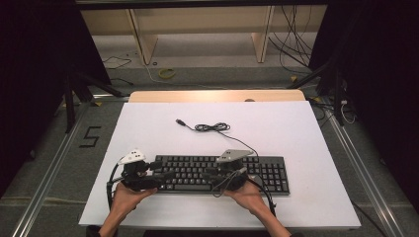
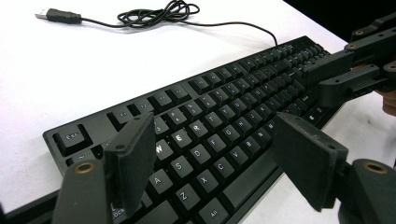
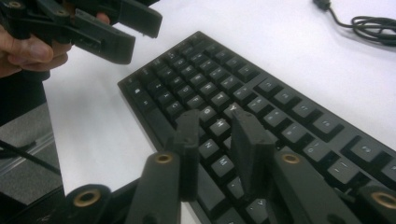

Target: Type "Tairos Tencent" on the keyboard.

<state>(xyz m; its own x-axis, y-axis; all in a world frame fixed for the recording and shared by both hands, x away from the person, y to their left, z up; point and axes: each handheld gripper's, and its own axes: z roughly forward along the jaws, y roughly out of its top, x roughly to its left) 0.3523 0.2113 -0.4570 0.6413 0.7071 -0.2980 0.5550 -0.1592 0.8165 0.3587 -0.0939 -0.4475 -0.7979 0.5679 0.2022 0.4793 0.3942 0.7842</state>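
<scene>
- The white table top (image 1: 163,123) takes up most of the high view, and a black keyboard (image 1: 267,170) lies on its near half, toward six o'clock, close to the person's edge.
- The keyboard's long axis runs from nine o'clock to three o'clock across the table; its cable (image 1: 212,127) leaves the back edge and lies coiled toward twelve o'clock, ending in a loose USB plug (image 1: 181,121).
- The left gripper (image 2: 212,161) hangs over the nine o'clock end of the keyboard, above the letter keys. Its jaws stand wide apart with nothing between them, and I see no key touched.
- The right gripper (image 3: 219,154) hovers over the middle of the keyboard, with jaws drawn close together but a narrow gap left; they hold nothing, and whether a tip rests on a key I cannot tell.
- Both hands come in from six o'clock, so the keys lie straight ahead of each gripper and just beneath it.
- My guess is that the work is pressing keys. The right gripper, narrowed to a point, looks readier for it; the left is nearer the W, E and R keys at the nine o'clock end.
</scene>
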